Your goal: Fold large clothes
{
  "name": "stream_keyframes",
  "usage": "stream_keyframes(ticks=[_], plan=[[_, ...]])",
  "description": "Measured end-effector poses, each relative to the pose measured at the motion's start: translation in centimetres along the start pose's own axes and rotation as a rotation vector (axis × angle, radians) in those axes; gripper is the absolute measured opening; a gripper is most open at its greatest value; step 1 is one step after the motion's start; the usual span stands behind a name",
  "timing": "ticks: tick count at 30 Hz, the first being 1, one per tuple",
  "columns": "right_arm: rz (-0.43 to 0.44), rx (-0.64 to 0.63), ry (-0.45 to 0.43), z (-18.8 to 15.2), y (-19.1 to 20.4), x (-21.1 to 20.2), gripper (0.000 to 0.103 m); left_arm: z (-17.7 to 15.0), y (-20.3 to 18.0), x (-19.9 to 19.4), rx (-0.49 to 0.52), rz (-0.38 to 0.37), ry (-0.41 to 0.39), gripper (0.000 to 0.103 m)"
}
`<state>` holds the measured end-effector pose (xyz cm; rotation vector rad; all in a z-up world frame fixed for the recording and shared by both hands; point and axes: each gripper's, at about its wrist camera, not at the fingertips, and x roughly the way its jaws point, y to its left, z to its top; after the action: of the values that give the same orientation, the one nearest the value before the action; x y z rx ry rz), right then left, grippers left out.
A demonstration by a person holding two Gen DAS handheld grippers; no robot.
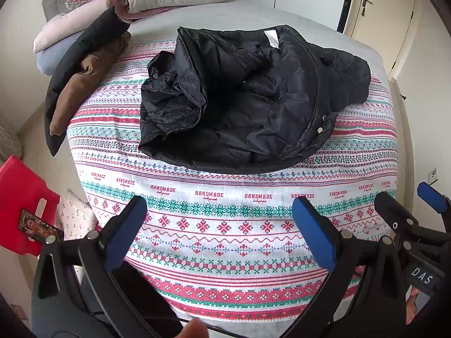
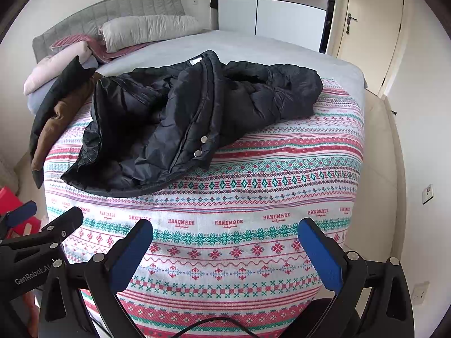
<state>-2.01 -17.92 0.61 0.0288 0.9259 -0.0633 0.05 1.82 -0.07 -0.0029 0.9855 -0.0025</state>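
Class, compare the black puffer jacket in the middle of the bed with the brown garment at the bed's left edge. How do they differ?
The black quilted puffer jacket lies crumpled and spread open mid-bed on the patterned blanket; the brown garment lies bunched in a long narrow strip along the edge. The jacket looks shiny, with metal snaps showing; the brown one looks matte and soft. Neither is folded or held.

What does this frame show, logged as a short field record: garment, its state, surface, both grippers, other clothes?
garment: black puffer jacket
state: crumpled and lying open, lining and snap buttons showing, not folded
surface: patterned blanket on a bed
left gripper: open, holding nothing, short of the jacket's near hem
right gripper: open, holding nothing, also short of the jacket
other clothes: brown garment and another dark one piled at the bed's left edge
pillows: by the headboard
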Motion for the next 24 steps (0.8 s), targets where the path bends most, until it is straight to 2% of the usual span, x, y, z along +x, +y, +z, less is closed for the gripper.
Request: stream_keyframes(ticks=[24], plan=[[-0.003,-0.01,0.014,-0.14,0.35,0.5,0.103,0.48,0.35,0.27,-0.012,0.002,-0.002,0.102]])
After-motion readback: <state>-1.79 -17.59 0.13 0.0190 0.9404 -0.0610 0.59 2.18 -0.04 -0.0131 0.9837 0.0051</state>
